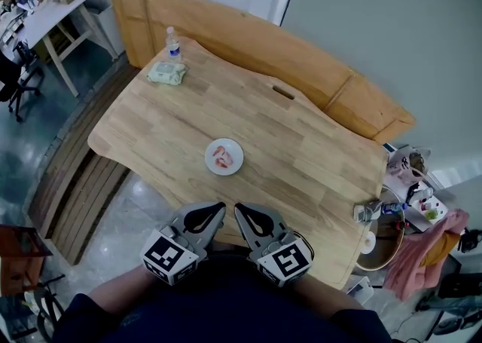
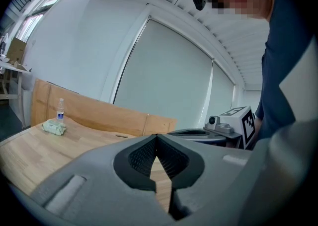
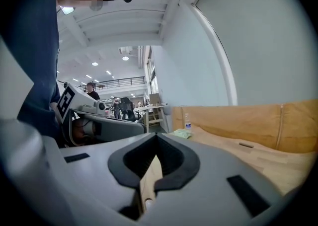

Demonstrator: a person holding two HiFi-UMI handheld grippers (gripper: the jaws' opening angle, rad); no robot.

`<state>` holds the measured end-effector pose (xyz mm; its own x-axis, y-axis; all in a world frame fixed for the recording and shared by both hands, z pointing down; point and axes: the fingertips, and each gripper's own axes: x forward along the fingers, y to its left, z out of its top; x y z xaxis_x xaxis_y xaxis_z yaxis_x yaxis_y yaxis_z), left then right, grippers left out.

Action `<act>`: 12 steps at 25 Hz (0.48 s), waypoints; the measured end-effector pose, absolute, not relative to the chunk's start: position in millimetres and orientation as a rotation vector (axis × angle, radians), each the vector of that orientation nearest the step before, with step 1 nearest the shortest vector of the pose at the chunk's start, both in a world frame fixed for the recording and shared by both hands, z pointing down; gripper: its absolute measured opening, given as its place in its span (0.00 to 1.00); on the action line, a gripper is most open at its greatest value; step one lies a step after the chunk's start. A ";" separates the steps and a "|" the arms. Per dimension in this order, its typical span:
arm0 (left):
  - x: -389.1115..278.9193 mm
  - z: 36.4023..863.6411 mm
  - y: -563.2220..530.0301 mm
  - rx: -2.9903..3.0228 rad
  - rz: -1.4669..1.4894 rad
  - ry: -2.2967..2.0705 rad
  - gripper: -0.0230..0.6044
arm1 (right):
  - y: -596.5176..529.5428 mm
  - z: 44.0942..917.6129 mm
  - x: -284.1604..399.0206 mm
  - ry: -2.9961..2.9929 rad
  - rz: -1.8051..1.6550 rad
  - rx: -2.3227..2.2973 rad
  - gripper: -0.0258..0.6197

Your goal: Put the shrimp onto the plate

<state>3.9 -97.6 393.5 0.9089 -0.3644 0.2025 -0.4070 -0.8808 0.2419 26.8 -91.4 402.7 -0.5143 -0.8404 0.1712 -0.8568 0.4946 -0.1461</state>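
A small white plate (image 1: 224, 157) sits in the middle of the wooden table (image 1: 316, 160), with pink shrimp (image 1: 221, 157) lying on it. Both grippers hang side by side at the near table edge, close to my body and well short of the plate. My left gripper (image 1: 214, 210) is shut, its jaw tips meeting with nothing between them (image 2: 157, 136). My right gripper (image 1: 245, 212) is likewise shut and empty (image 3: 158, 136). Neither gripper view shows the plate.
A water bottle (image 1: 173, 44) and a pack of wipes (image 1: 166, 72) stand at the table's far left corner. Wooden boards (image 1: 248, 36) lean behind the table. Clutter and a cloth (image 1: 422, 236) lie off the right end. A slatted bench (image 1: 79, 183) is at the left.
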 end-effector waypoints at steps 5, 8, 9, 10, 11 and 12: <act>7.1 392.5 -93.6 2.800 0.220 -0.571 0.04 | -86.0 402.7 28.4 -2.662 0.320 1.499 0.05; 6.5 393.1 -92.2 2.797 0.220 -0.572 0.04 | -84.5 402.1 25.9 -2.670 0.317 1.492 0.05; 6.8 392.9 -91.7 2.800 0.219 -0.572 0.04 | -84.1 401.4 25.3 -2.672 0.313 1.490 0.05; 7.3 392.7 -91.3 2.801 0.218 -0.571 0.04 | -83.8 401.0 25.1 -2.673 0.311 1.490 0.05; 8.0 392.5 -91.0 2.802 0.216 -0.569 0.04 | -83.6 400.9 25.4 -2.673 0.311 1.489 0.05; 8.6 392.0 -90.9 2.804 0.214 -0.568 0.04 | -83.5 401.2 25.9 -2.671 0.311 1.489 0.05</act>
